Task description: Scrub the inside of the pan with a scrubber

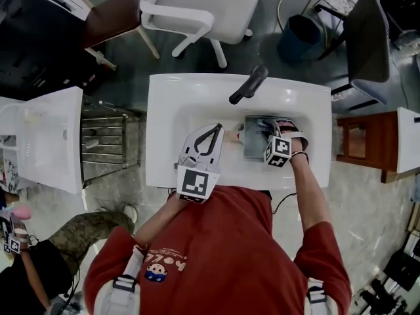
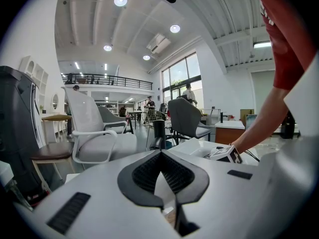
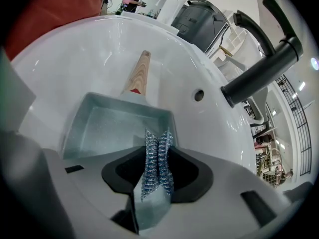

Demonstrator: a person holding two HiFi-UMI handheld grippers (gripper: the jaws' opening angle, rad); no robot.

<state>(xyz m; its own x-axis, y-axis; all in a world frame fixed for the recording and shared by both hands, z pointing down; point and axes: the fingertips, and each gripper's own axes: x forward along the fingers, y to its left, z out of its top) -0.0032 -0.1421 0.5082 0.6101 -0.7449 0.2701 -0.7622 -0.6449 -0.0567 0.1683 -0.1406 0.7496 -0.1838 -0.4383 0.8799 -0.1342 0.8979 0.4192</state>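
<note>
A square grey pan (image 1: 252, 147) lies in the white sink (image 1: 172, 110), right of the middle. In the right gripper view the pan (image 3: 107, 126) shows its bare inside, and its wooden handle (image 3: 138, 75) points away towards the basin wall. My right gripper (image 1: 266, 128) is over the pan, shut on a silvery-blue wire scrubber (image 3: 157, 156) held just above the pan's near part. My left gripper (image 1: 218, 128) is raised over the sink's left half. Its jaws meet at the tips (image 2: 160, 156) with nothing between them.
A black faucet (image 1: 248, 84) reaches over the back rim and shows large at the right gripper view's right (image 3: 259, 68). An overflow hole (image 3: 199, 94) is in the basin wall. A white chair (image 1: 203, 5) stands behind the sink, a metal rack (image 1: 102, 140) to its left.
</note>
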